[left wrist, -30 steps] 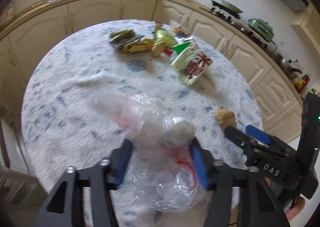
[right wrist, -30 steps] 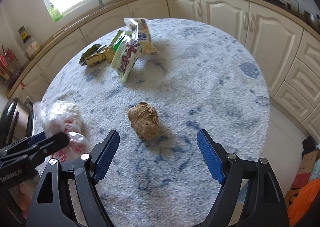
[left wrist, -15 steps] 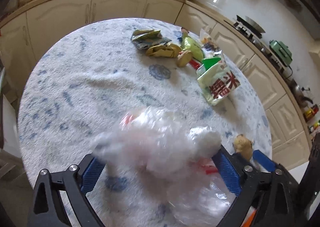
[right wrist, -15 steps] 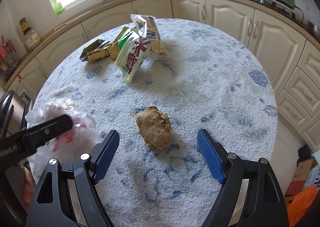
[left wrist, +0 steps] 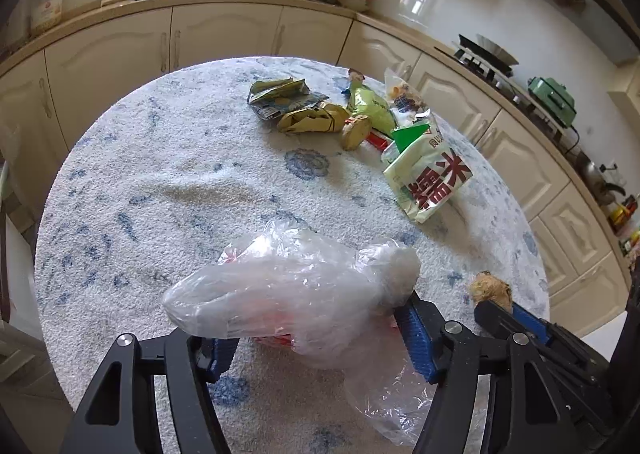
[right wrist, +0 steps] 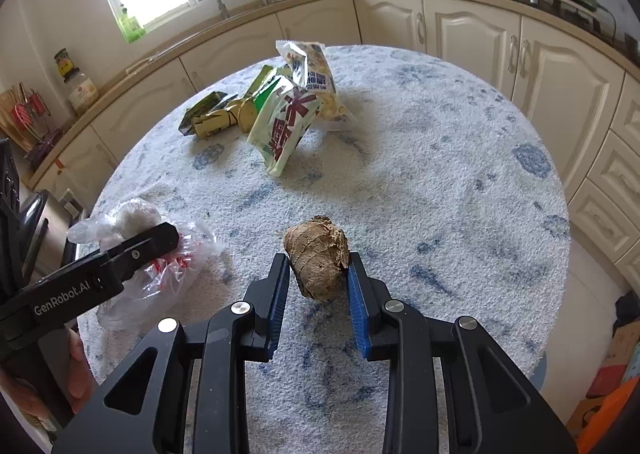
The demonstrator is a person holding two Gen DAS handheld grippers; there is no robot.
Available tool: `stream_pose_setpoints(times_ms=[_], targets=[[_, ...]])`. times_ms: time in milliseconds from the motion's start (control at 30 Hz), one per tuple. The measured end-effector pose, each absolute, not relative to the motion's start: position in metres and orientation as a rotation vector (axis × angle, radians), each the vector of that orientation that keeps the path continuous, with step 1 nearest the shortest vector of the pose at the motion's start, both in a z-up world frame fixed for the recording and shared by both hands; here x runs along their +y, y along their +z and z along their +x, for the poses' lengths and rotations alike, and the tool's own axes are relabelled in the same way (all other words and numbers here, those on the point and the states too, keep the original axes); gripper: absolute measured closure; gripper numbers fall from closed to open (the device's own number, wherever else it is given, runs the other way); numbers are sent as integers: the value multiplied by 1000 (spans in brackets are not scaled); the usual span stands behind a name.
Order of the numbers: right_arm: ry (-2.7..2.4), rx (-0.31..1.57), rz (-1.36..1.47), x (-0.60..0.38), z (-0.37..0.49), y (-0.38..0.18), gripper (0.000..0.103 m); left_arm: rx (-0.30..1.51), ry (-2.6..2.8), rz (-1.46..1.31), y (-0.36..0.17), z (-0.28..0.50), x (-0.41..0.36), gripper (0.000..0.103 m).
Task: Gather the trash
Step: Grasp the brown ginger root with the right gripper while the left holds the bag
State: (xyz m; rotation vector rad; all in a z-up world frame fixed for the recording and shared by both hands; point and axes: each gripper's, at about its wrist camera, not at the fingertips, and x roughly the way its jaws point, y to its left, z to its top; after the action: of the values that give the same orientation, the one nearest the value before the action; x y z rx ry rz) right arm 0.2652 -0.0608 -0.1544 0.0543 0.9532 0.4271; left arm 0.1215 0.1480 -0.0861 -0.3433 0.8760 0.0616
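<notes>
Right gripper point(right wrist: 319, 286): we have closed our blue pads on the crumpled brown paper wad point(right wrist: 318, 262); half a second ago they stood wide apart on either side of it. The wad sits on the table near the front edge.
Left gripper point(left wrist: 320, 338): we hold the clear plastic bag point(left wrist: 288, 294) between spread fingers, the right pad point(left wrist: 416, 338) pressing its bunched end. The fingers stand wider than a second ago, and the bag, blurred in the last frame, now reads sharp.
Table point(right wrist: 440, 181): round, under a white cloth with blue flecks.
Far side: a white rice bag with red characters point(left wrist: 430, 181) leans by a heap of green and yellow snack wrappers point(left wrist: 304, 109), lying where they did before.
Beyond: cream kitchen cabinets point(right wrist: 472, 33) ring the table.
</notes>
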Motion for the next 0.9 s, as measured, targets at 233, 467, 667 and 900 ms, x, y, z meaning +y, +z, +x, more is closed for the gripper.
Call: stream_pose_setpoints(times_ms=[233,467,667,900], targets=[[421,923,65,-69,259,-144,74,865,49,-327,-77,114,139,39],[395,916,92,-85,253,-141,74,833,7,-292,-64,103,124,39],[355,899,126,-107,247,-137,74,826,-34,-236,-58,103,98,40],[266,882,181,-152,238,-132,74,830,-121,-166,-56,112,53,39]])
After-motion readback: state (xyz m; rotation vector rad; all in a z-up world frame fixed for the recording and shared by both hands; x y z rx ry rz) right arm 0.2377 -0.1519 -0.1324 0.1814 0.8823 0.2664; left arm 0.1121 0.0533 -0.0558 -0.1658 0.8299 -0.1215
